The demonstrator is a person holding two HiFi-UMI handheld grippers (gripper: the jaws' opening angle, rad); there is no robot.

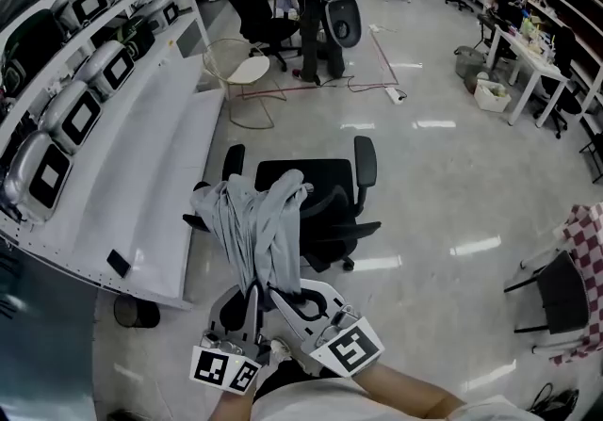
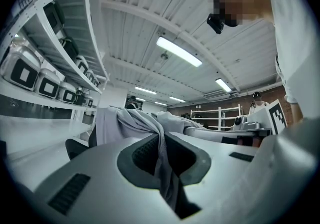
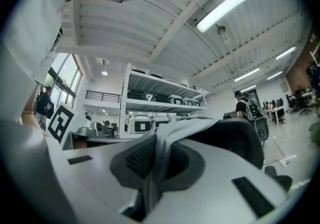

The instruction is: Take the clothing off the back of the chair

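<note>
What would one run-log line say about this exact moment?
left gripper: shut on grey garment | right gripper: shut on grey garment | grey garment: draped over black office chair back

One grey garment (image 1: 254,226), one black chair (image 1: 320,193) beneath it, two grippers, the left gripper (image 1: 252,291) and the right gripper (image 1: 272,291), and one person (image 1: 311,5) beyond.

Office-lab; desks (image 1: 524,59); swivel chairs (image 1: 256,16); equipment-stacked shelves (image 1: 141,151)
</note>
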